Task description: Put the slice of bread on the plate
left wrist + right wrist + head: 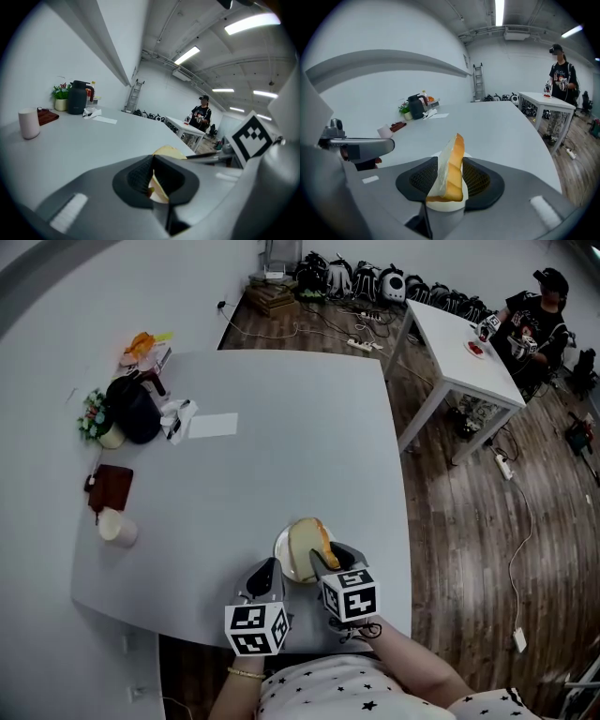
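My right gripper (450, 163) stands open around the bread slice (451, 180), tilted on edge over the plate (278, 555) at lower centre, my left gripper (152, 158) closed beside it.

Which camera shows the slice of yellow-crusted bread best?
The right gripper view: the slice of yellow-crusted bread stands on edge, close up, between the right gripper's jaws. The head view shows it small, over the round white plate; the left gripper view shows only a sliver.
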Demonstrator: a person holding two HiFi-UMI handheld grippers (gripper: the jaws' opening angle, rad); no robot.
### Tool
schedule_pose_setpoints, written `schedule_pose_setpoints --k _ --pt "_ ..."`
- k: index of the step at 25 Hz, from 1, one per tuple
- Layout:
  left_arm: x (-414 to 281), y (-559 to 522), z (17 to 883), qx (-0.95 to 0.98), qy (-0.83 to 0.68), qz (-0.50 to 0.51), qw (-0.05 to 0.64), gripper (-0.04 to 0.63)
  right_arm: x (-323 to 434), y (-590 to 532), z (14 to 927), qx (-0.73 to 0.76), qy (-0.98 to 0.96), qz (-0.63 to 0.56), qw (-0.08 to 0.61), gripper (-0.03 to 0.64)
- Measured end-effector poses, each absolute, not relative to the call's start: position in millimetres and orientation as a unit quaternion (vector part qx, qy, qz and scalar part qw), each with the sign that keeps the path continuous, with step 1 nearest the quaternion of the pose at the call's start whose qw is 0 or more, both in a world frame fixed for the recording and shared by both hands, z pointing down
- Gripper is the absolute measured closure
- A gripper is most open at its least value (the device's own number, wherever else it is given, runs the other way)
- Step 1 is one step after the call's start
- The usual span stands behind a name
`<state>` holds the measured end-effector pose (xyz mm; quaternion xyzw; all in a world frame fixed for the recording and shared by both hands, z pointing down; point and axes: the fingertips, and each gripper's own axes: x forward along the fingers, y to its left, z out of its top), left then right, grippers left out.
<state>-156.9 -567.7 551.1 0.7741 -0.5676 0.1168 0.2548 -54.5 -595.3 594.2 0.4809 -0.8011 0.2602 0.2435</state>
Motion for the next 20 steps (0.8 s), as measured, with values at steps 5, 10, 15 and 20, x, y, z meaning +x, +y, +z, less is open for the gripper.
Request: schedule_pose_setpoints --k 5,10,15,20 --pt "-152 -567 551 0.778 -0.563 0.117 0.254 0.588 -35 -597 599 0.501 -0.789 0.246 0.257 0.397" --pt "-147 -566 551 0.782 -0.558 0.118 0.251 0.588 -23 -596 600 0.515 -0.781 0.244 0.255 0.394" --pt "-144 -565 547 0.784 -0.558 0.117 0.247 0.588 -21 -592 594 0.516 -0.783 0.247 0.244 0.407" --pt "-143 -564 543 0.786 -0.556 0.117 0.244 0.588 -25 -587 581 0.52 -0.787 0.251 0.217 0.615"
